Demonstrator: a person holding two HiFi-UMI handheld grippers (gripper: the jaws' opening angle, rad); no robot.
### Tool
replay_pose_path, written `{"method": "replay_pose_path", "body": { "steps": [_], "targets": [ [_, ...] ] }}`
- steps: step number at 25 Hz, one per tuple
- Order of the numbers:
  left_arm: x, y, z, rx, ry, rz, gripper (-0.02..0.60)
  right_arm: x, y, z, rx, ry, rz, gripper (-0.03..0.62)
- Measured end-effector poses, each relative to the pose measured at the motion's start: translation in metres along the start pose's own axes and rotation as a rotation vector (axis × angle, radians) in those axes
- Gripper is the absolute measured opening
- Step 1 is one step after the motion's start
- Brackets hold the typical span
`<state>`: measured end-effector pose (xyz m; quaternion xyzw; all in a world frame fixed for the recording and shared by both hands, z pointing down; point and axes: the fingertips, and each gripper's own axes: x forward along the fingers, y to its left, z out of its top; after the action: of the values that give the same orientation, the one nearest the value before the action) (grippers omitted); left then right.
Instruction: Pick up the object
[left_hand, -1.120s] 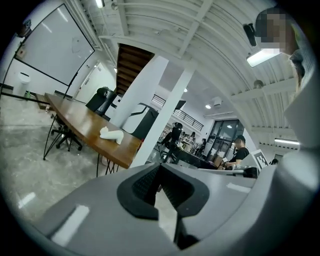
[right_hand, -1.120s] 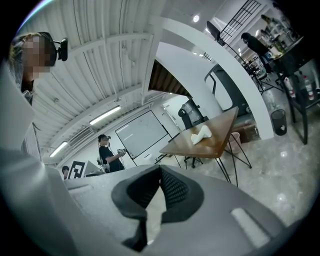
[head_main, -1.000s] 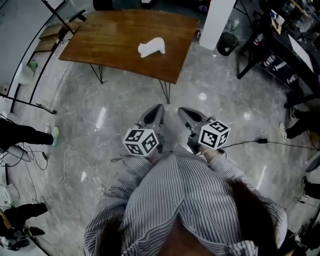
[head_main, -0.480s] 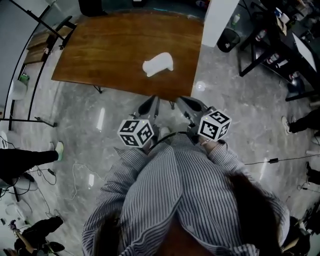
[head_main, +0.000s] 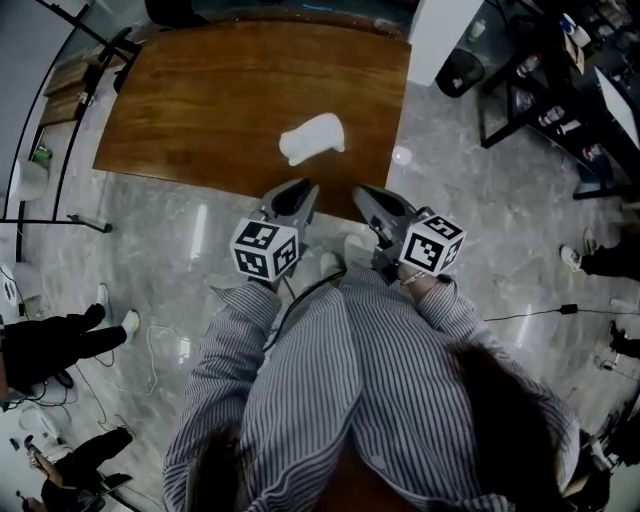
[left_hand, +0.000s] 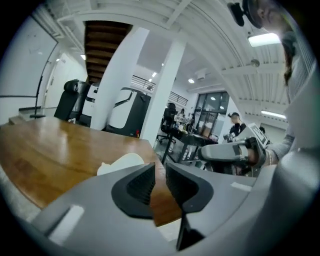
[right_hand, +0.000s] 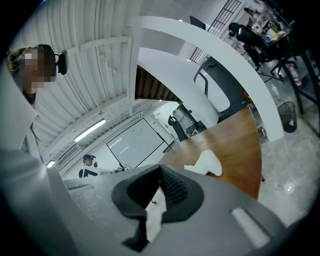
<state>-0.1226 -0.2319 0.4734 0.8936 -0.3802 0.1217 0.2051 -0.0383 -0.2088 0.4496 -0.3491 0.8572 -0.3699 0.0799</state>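
Lying on the brown table, the white object is resting just past both grippers, its long side running left to right. The left gripper is nearer and is opening its jaws on nothing, while the right gripper is holding its jaws pressed together, empty.

No word, number or brand could be read in any view. The only printed marks were black-and-white square patterns on the white left-hand cube of the left gripper and on the white right-hand cube of the right gripper; they held no letters.
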Motion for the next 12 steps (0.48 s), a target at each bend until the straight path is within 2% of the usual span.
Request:
{"method": "replay_pose_path", "body": {
  "steps": [2, 4, 7, 12],
  "targets": [
    [0.015, 0.011, 0.003, 0.103, 0.060, -0.010, 0.095, 0.006, -0.007, 0.005, 0.008, 0.003, 0.004, 0.003],
    [0.027, 0.021, 0.003, 0.174, 0.122, -0.024, 0.095, 0.011, -0.012, 0.005, 0.027, 0.012, 0.014, 0.003],
    [0.047, 0.039, 0.009, 0.200, 0.159, -0.030, 0.095, 0.020, -0.018, 0.003, 0.031, 0.038, 0.029, 0.003],
    [0.074, 0.066, 0.007, 0.233, 0.218, -0.037, 0.121, 0.035, -0.027, -0.003, -0.028, 0.110, 0.045, 0.003]
  ]
}}
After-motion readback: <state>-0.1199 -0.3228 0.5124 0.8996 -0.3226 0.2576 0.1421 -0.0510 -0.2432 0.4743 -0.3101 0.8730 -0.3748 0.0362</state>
